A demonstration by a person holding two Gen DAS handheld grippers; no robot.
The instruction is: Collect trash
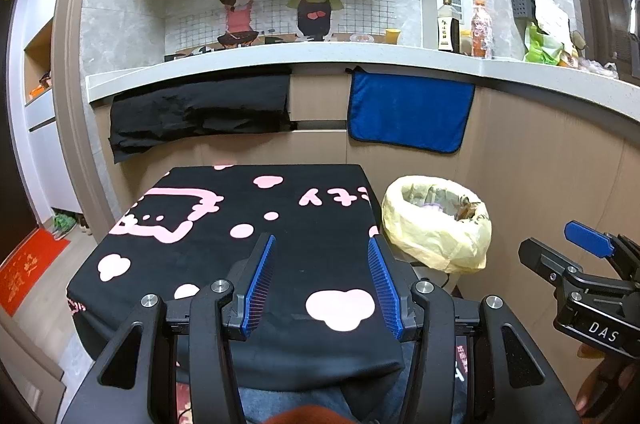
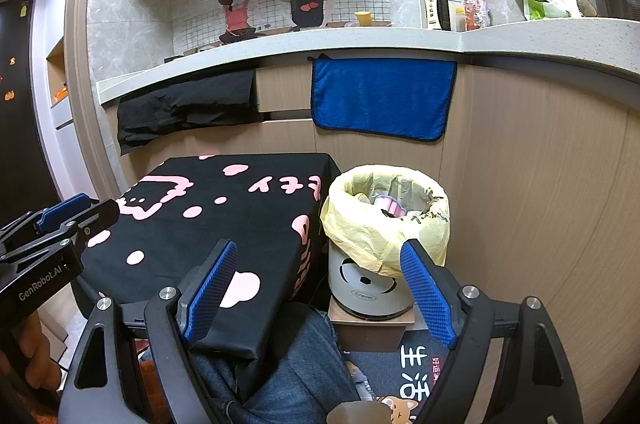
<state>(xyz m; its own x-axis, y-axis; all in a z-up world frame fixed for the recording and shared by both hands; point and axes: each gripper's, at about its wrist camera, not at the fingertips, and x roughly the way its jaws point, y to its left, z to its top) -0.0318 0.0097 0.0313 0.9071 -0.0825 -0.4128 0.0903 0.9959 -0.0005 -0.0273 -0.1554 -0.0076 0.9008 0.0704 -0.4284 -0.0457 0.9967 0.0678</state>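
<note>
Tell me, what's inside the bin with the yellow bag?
The bin holds trash on top: something pink and white, crumpled wrappers, a brown scrap. The yellow bag hides whatever lies deeper.

Even indoor light is filling both views; focus is staying sharp, while fisheye distortion is bending edges into dark corners.

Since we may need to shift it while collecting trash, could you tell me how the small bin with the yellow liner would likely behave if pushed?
The bin looks small and perched on a narrow box, so a push near its rim could probably tip it. The yellow liner is thin and floppy, likely to crumple or slip rather than carry the push.
</note>
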